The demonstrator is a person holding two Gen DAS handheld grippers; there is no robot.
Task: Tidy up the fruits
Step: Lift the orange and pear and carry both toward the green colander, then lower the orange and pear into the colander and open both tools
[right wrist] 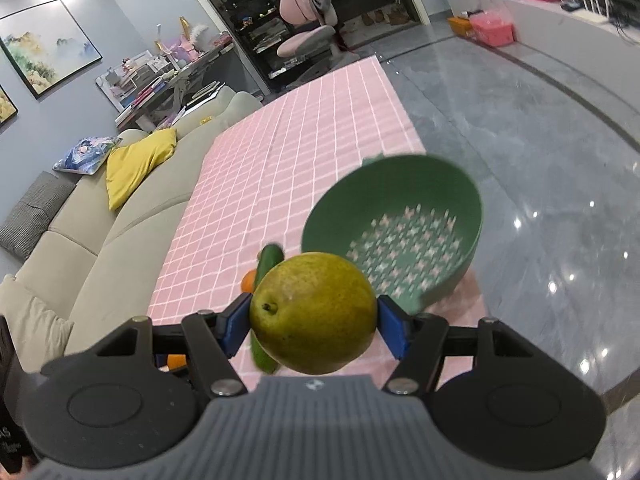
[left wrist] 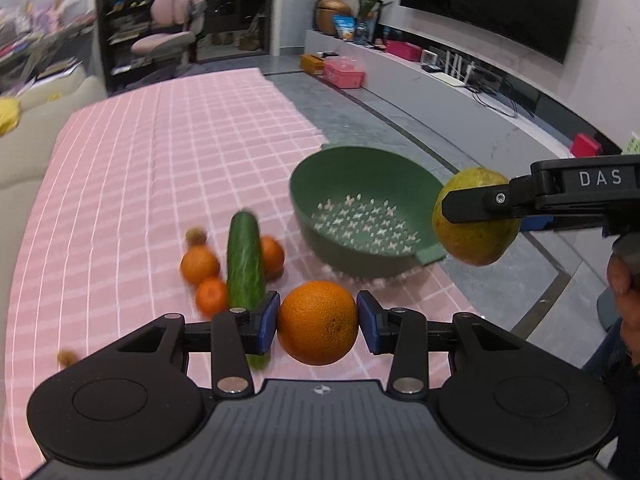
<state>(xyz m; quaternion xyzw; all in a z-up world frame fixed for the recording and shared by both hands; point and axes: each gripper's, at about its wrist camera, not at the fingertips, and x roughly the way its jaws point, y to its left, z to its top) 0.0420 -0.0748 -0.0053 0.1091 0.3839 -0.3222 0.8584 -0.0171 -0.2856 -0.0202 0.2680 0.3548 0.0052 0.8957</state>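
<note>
My left gripper (left wrist: 318, 322) is shut on an orange (left wrist: 318, 326), held above the pink checked cloth. My right gripper (right wrist: 314, 320) is shut on a yellow-green pear (right wrist: 314, 314); in the left wrist view that pear (left wrist: 476, 236) hangs at the right, beside the near rim of the green colander (left wrist: 332, 184). The colander (right wrist: 332, 216) holds nothing and stands at the cloth's right edge. On the cloth lie a cucumber (left wrist: 244, 260), three small oranges (left wrist: 199, 265) around it, and a small brown fruit (left wrist: 196, 236).
The pink cloth (left wrist: 160, 168) covers a low table, with a beige sofa (right wrist: 104, 220) along its left side and grey tiled floor (right wrist: 540, 140) to the right. Another small brown fruit (left wrist: 66, 357) lies near the cloth's front left. A person's hand (left wrist: 622, 280) shows at the right edge.
</note>
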